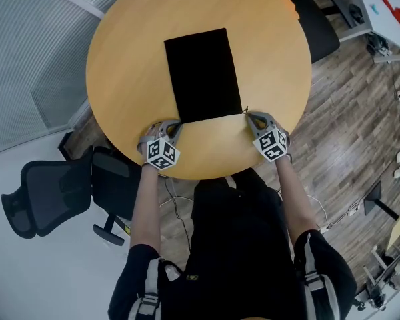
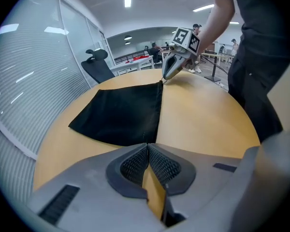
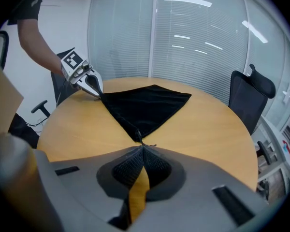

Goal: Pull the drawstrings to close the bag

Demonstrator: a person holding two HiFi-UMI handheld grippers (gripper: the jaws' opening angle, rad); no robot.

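Gripping looks finished: your left gripper is pinched together at the near-left corner of the flat bag, its cord too thin to see, and your right gripper nips the drawstring at the near-right corner. Next, I judge, you pull both evenly outward from the bag.

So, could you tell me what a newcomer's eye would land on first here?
A black bag lying flat in the middle of the round wooden table. The left gripper and right gripper meet its near corners, jaws shut, the right's on a drawstring.
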